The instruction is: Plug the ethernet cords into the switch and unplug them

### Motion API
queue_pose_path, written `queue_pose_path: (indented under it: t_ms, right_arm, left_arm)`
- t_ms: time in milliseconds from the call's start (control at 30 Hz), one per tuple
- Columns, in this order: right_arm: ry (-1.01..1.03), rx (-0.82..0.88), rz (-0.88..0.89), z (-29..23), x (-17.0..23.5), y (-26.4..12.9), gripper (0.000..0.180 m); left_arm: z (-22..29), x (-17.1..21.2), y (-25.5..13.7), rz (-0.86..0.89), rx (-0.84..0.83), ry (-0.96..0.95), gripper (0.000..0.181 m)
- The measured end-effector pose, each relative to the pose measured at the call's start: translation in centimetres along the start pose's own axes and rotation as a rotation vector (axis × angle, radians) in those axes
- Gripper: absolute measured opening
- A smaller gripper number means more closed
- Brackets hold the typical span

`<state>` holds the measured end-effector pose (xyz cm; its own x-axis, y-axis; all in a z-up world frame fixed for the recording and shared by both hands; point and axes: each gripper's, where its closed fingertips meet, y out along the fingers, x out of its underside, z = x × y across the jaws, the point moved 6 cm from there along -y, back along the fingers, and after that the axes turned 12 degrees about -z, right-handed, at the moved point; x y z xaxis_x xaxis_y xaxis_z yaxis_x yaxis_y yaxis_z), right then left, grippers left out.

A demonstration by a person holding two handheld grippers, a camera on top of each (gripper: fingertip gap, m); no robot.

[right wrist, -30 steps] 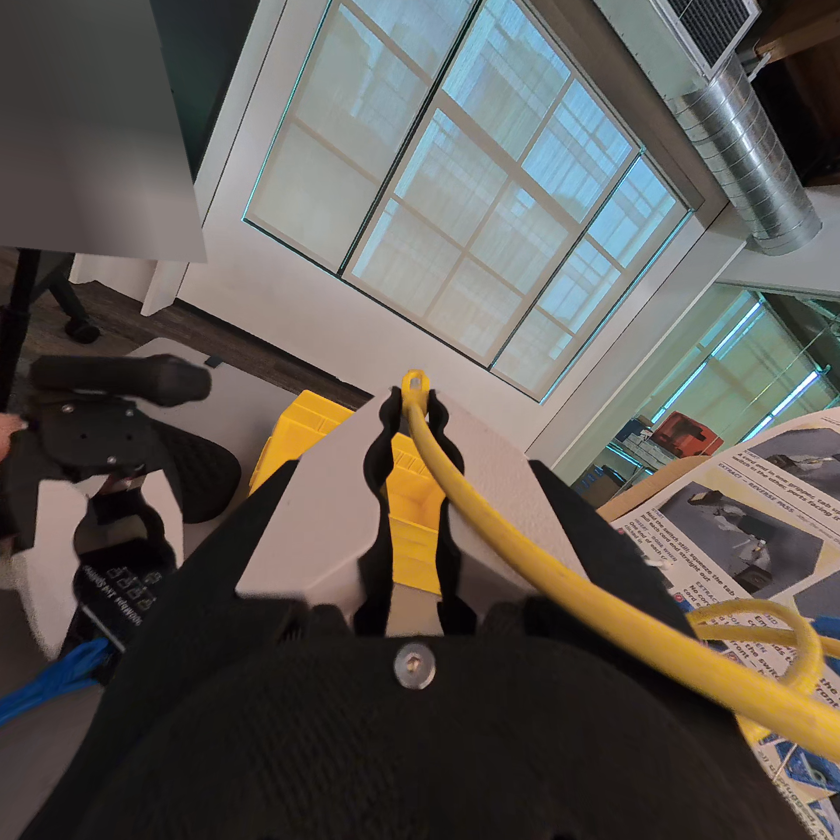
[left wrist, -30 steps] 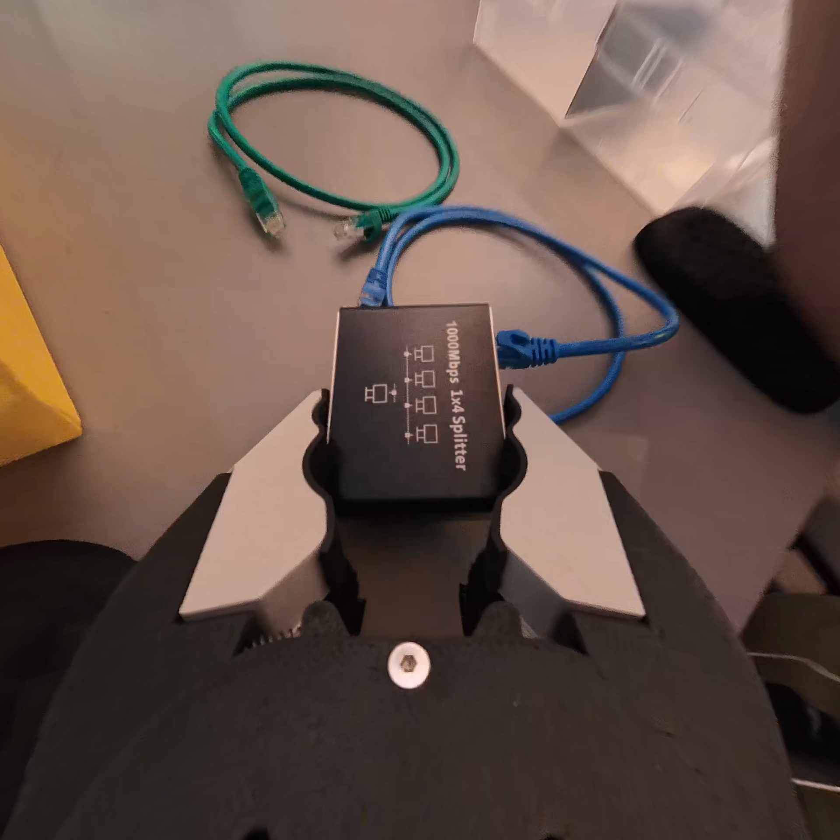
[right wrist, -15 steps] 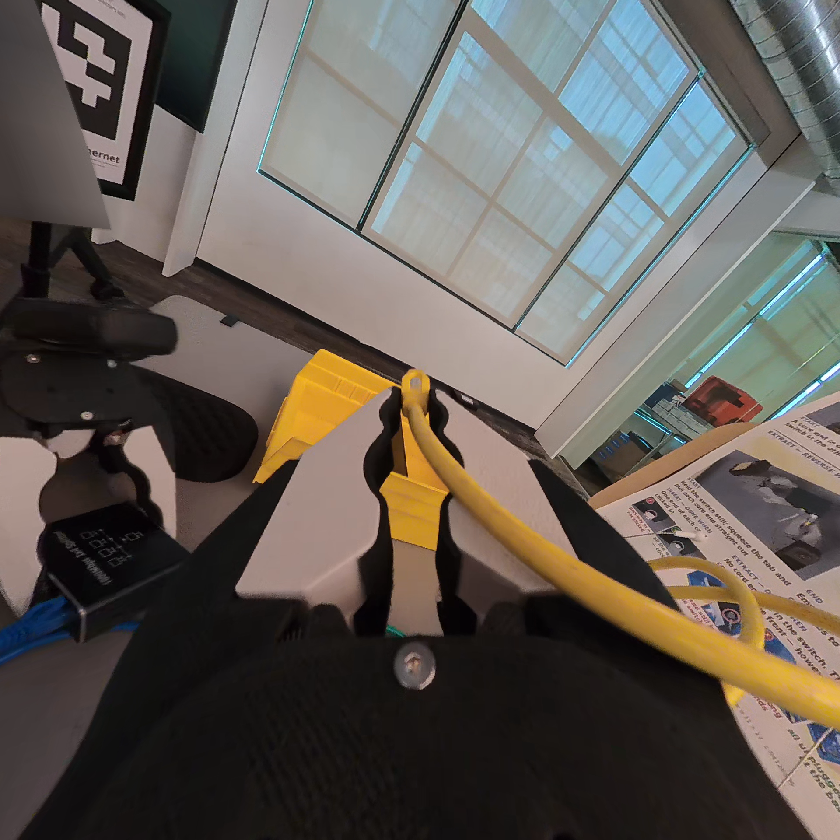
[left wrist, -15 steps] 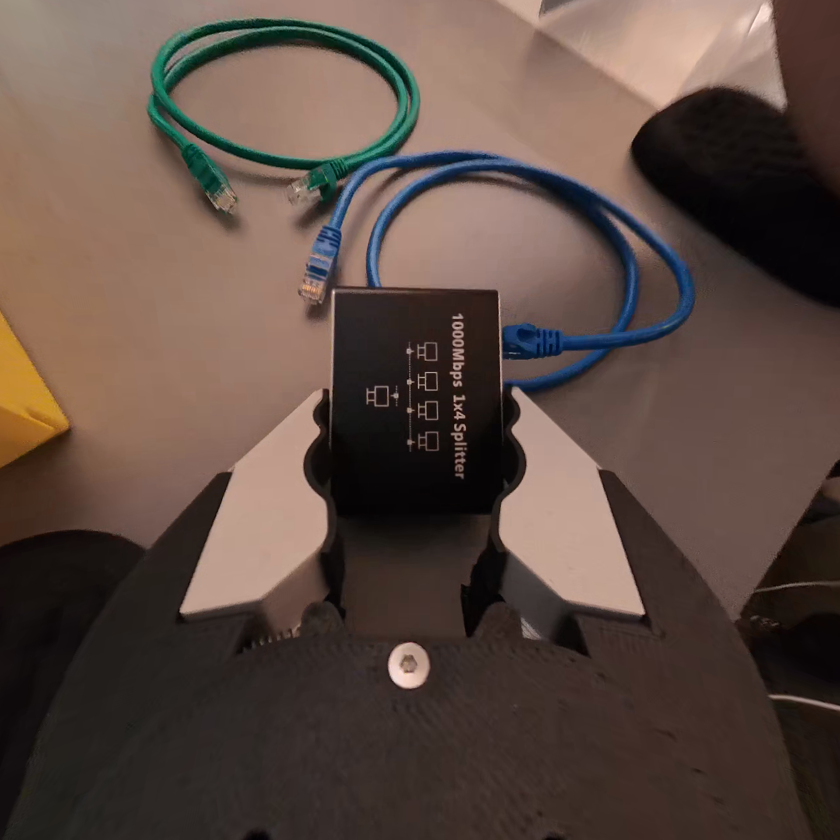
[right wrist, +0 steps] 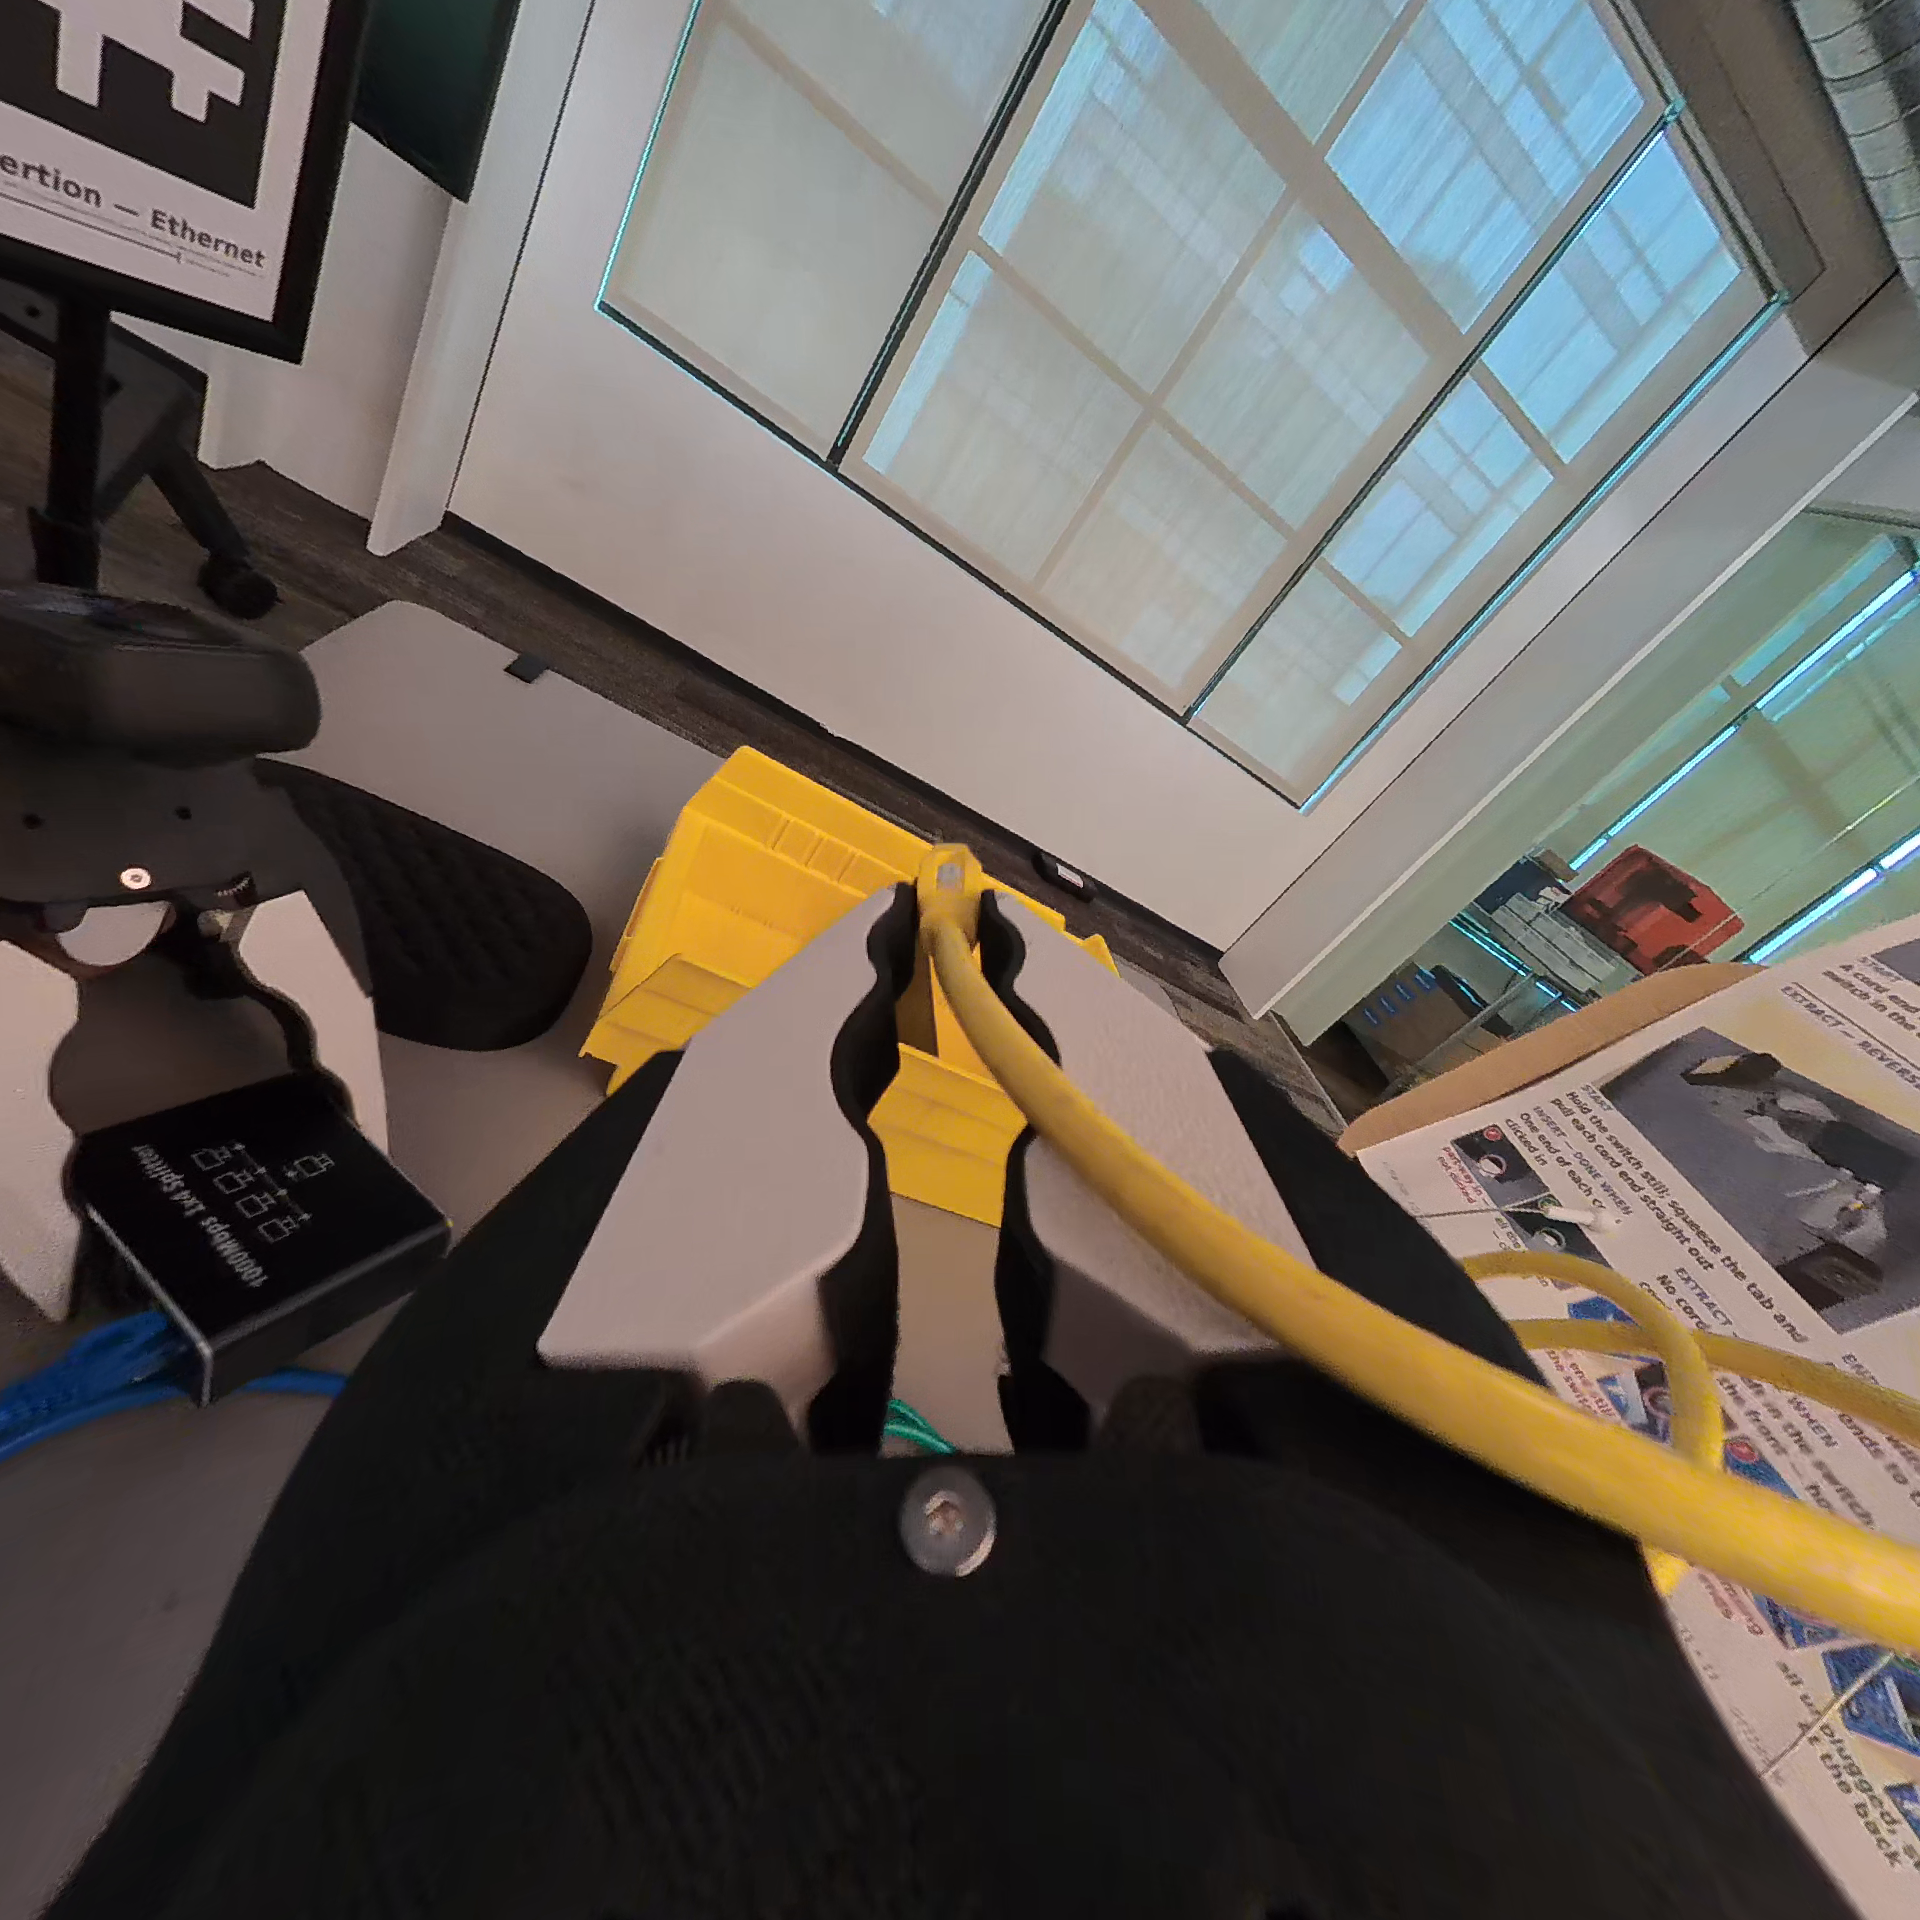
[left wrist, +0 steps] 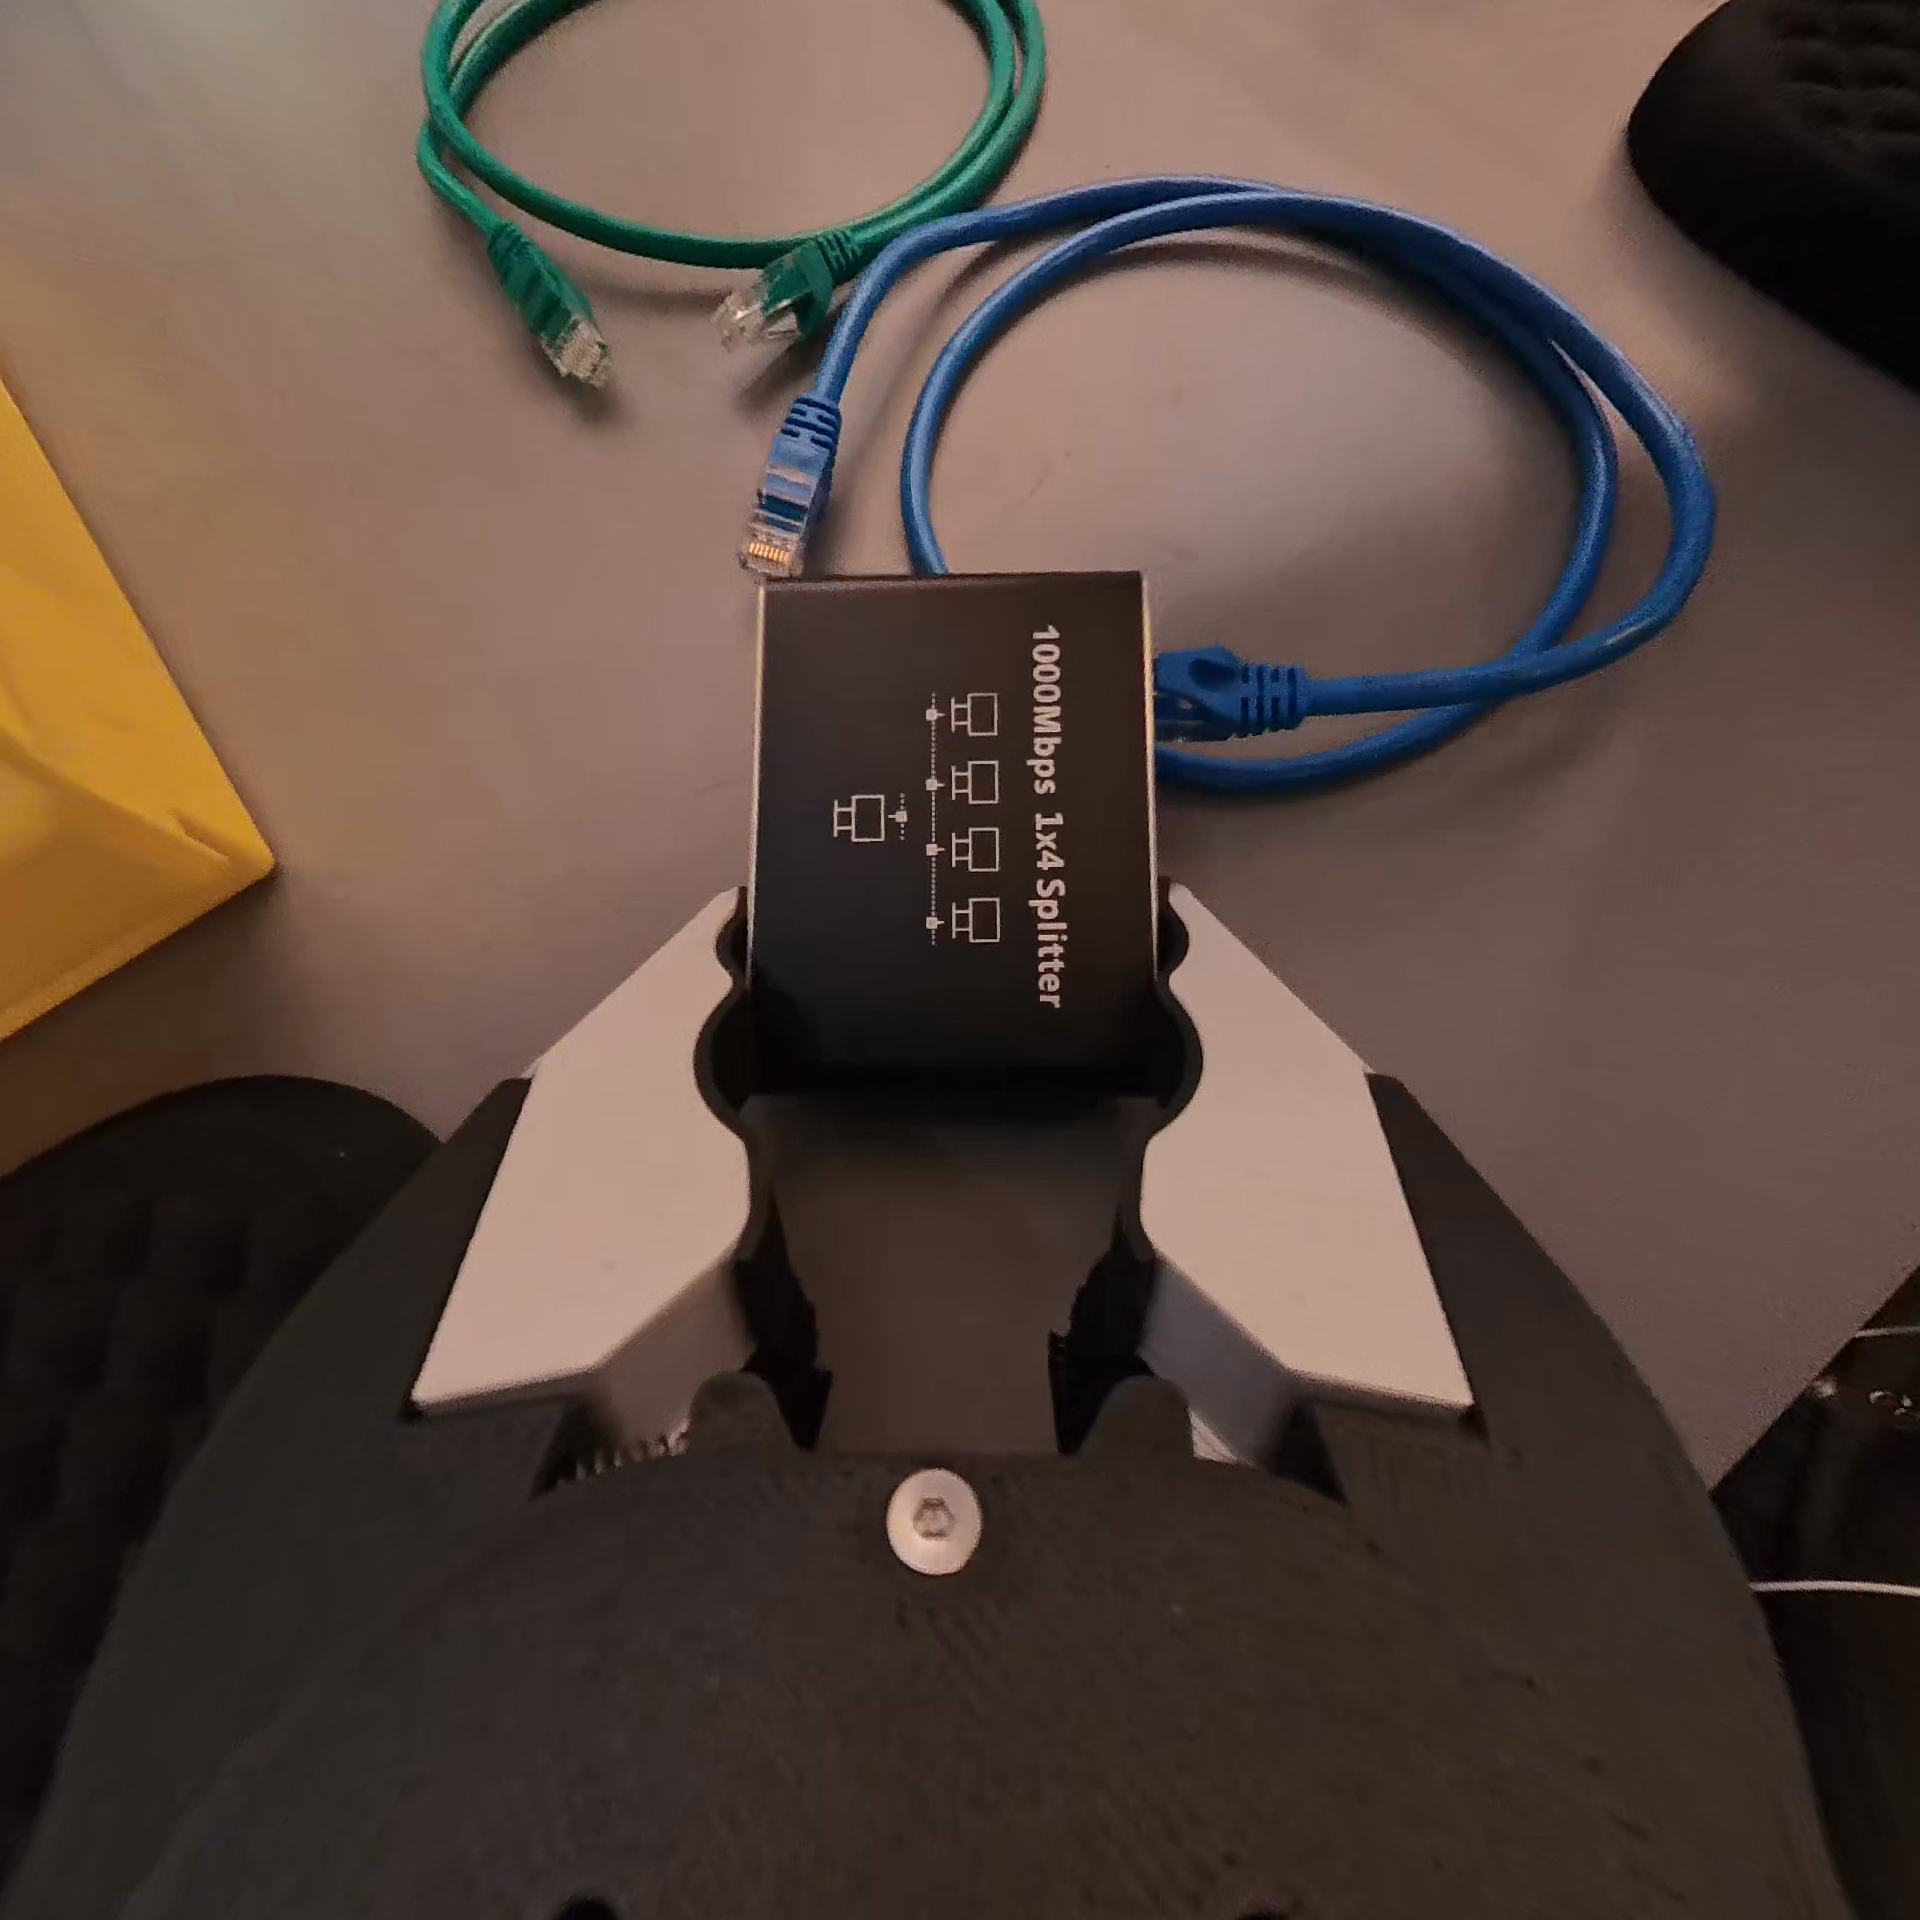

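My left gripper [left wrist: 954, 914] is shut on the black switch [left wrist: 951, 821], gripping its near end on the grey table. A blue cord [left wrist: 1455, 312] has one plug [left wrist: 1226, 694] in the switch's right side; its other plug [left wrist: 787, 499] lies loose at the switch's far left corner. A green cord [left wrist: 727, 135] lies coiled beyond, both ends loose. My right gripper [right wrist: 940, 904] is shut on a yellow cord [right wrist: 1195, 1205], its plug [right wrist: 948, 871] poking past the fingertips. The switch [right wrist: 260, 1216] and the left gripper [right wrist: 166, 997] show at left in the right wrist view.
A yellow bin [right wrist: 790, 935] stands ahead of my right gripper, and also shows at the left edge of the left wrist view [left wrist: 94, 748]. A printed instruction sheet [right wrist: 1714, 1195] lies at right on cardboard. A black padded thing [left wrist: 1797, 156] lies at far right. The tips of one gripper are about 25 cm away from the tips of the other. To the black padded thing [left wrist: 1797, 156]: left tips about 25 cm, right tips about 30 cm.
My left gripper has drawn back with the switch, so the green and blue cords sit nearer and the blue loose plug shows. My right gripper has tilted down toward the table with the yellow cord.
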<state>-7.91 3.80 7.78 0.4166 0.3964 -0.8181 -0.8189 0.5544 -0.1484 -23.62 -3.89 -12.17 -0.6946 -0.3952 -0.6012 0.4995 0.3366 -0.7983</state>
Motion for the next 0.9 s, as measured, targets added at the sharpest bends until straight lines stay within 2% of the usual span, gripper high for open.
queue_pose_path:
  t_ms: [33,133,367,467,667,800,900]
  right_arm:
    - [-0.005,-0.003,-0.003,-0.1,0.0,0.0,0.011]
    - [-0.003,-0.011,-0.006,-0.2,0.0,0.2,0.011]
    - [0.043,-0.034,-0.022,-0.1,0.5,0.4,0.011]
    - [0.073,-0.043,-0.016,0.3,0.5,0.2,0.011]
    - [0.134,0.001,0.056,2.1,-0.8,-2.3,0.011]
    - [0.136,0.109,0.113,4.2,-2.5,-6.1,0.011]
    - [0.102,0.223,0.136,5.4,-3.9,-9.5,0.011]
  left_arm:
    - [-0.1,-0.1,0.0,0.004,0.014,-0.016,0.074]
    - [-0.5,-0.7,-0.2,0.057,0.15,-0.147,0.073]
    - [-0.5,-2.5,-0.5,0.158,0.651,-0.516,0.073]
    - [0.2,-3.7,-1.3,0.207,0.855,-0.593,0.073]
    - [0.2,-6.9,-3.1,0.377,1.045,-0.651,0.073]
    - [-0.1,-9.2,-3.4,0.455,1.146,-0.682,0.073]
    - [-1.4,-11.1,-4.1,0.567,1.162,-0.695,0.073]
